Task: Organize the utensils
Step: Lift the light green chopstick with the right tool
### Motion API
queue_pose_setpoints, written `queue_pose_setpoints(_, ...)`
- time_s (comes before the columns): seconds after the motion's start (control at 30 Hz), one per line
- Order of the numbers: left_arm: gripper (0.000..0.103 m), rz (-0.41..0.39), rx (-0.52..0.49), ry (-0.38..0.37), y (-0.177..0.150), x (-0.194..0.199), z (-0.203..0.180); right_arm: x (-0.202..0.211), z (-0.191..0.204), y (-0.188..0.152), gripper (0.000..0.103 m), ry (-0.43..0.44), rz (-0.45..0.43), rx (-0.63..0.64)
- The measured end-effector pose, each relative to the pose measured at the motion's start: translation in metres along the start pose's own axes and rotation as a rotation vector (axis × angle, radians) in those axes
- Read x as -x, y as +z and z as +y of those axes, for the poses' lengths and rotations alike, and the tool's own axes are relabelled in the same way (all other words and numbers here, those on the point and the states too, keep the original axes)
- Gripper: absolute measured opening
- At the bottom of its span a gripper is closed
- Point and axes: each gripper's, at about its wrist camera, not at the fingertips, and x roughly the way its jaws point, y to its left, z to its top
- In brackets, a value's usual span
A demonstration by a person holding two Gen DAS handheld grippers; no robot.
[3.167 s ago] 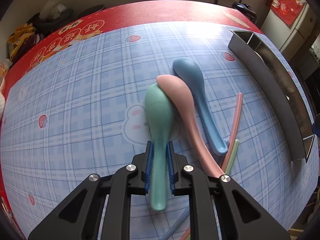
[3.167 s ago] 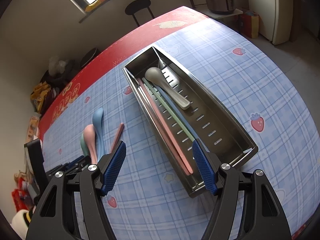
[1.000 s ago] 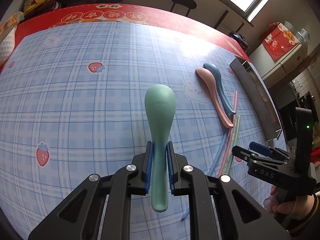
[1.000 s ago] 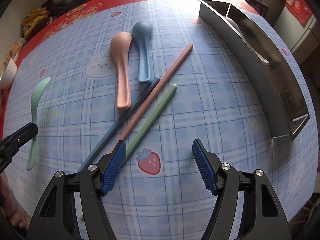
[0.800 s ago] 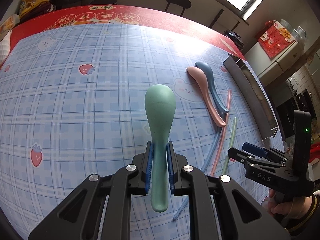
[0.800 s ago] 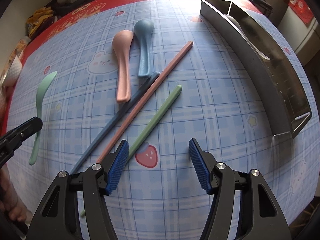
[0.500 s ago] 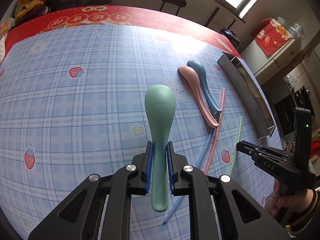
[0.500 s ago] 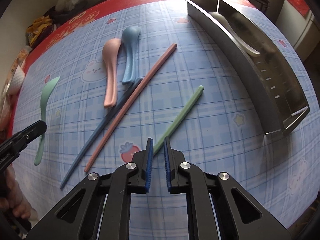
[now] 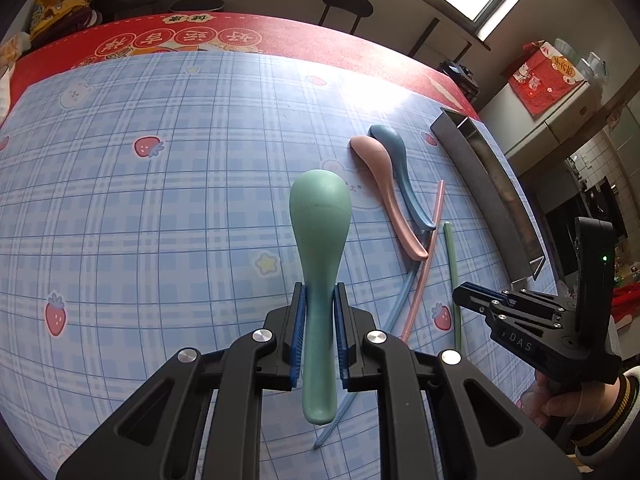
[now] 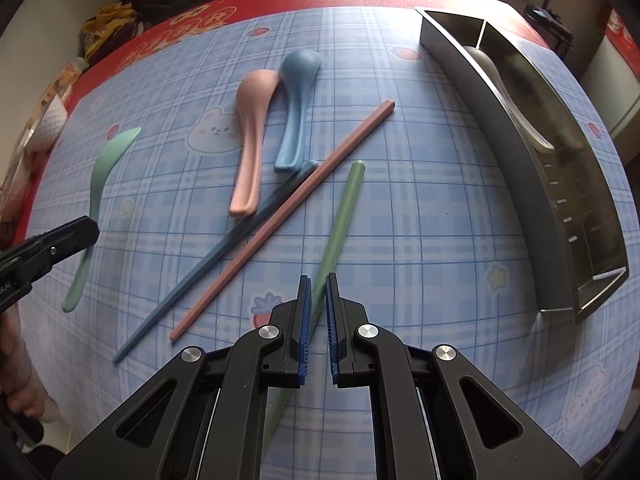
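- The left gripper [image 9: 319, 332] clamped the green spoon [image 9: 320, 240] above the table's [image 9: 160, 200] middle.
- The right gripper [image 10: 317, 320], jaws just closed, pinched the green chopstick [image 10: 340, 216] near the metal tray [image 10: 560, 240] at the table's right edge.

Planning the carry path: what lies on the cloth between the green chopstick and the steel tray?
Nothing: in the right wrist view, only bare checked cloth separates the green chopstick from the steel tray.

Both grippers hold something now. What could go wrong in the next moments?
The right gripper pinches the green chopstick near one end, so it may swing or slip when lifted. The left gripper holds the green spoon by its handle, the bowl far ahead; it might bump the metal tray wall.
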Motion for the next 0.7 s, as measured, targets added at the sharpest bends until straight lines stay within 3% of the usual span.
queue_pose_setpoints(0.1,0.014,0.004,0.005,-0.001,0.0,-0.001,0.0,0.004,-0.005,-0.004,0.009,0.038,0.016,-0.061)
queue_pose_setpoints(0.27,0.014,0.015,0.017,0.003,-0.002,-0.005,0.002,-0.001,-0.001,-0.016,0.01,0.013,0.033,-0.105)
queue_pose_setpoints(0.4,0.014,0.025,0.018,0.003,-0.004,-0.007,0.002,-0.001,0.016,-0.021,0.01,-0.081,0.025,-0.046)
queue_pose_setpoints(0.7,0.014,0.019,0.025,0.004,-0.004,-0.003,0.006,0.0,0.018,-0.025,0.011,-0.074,0.009,-0.013)
